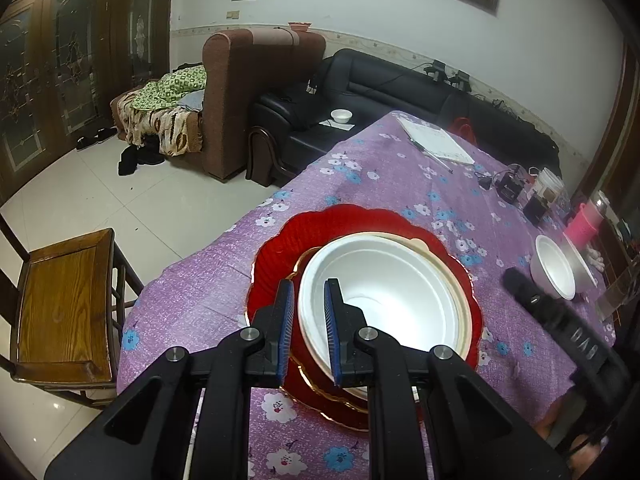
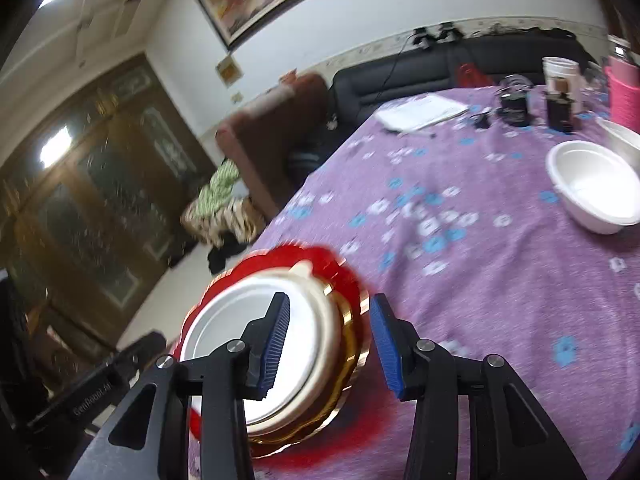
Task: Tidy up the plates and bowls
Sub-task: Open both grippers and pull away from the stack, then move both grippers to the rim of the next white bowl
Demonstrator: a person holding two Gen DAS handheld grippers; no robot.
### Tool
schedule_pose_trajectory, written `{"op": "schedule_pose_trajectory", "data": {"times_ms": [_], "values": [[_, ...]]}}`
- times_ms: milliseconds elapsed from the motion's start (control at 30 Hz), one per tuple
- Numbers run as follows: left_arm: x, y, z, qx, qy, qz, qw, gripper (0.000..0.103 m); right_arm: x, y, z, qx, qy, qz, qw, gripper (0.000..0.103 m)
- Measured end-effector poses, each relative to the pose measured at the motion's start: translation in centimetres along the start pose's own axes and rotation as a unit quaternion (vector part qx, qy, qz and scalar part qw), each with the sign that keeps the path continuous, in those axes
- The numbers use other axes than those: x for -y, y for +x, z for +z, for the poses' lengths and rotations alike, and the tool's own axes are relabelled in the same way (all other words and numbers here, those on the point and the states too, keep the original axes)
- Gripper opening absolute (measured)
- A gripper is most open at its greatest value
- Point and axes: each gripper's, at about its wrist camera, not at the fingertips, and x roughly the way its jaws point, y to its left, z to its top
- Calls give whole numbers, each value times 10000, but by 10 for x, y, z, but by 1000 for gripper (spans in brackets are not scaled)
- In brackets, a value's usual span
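The white bowl [image 1: 384, 300] sits stacked on the red plate [image 1: 280, 248]; the left gripper [image 1: 310, 332] pinches its rim, while the right gripper [image 2: 330, 346], jaws parted and empty, likely fetches the second white bowl [image 2: 596, 184] next.

Each camera sits on its gripper, looking forward and down along the fingers. The left one looks closely over the white bowl [image 1: 384, 300] on the red plate [image 1: 280, 248]; the right one sees the same stack, both showing the far sofa [image 1: 400, 80].

White bowl [image 1: 384, 292] atop red plate [image 1: 280, 248]
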Motion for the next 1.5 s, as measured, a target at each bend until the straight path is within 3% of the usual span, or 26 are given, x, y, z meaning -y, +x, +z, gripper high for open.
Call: {"op": "schedule_pose_trajectory", "data": {"times_ms": [233,567,633,800,1133,1367,1500], "values": [[23,-2,-2,-18,190,-138,9997,13,46,-16,14,266,369,-178,9988,46],[83,0,-11,-187,755,-374,9963,13,88,-14,8,168,601,-185,9979,47],[95,-1,-13,-209,873,-412,9951,17,93,-20,8,211,600,-164,9978,47],[129,-5,-23,-196,1241,-519,9907,38,113,-40,10,406,644,-182,9969,52],[197,8,-36,-540,1774,-870,9788,39,187,-89,27,822,1242,-462,9878,53],[224,18,-24,-531,1818,-865,9781,38,226,-117,49,1160,1396,-715,9808,55],[240,29,-12,-616,1767,-913,9781,39,254,-124,64,1210,1754,-584,9753,59]]}}
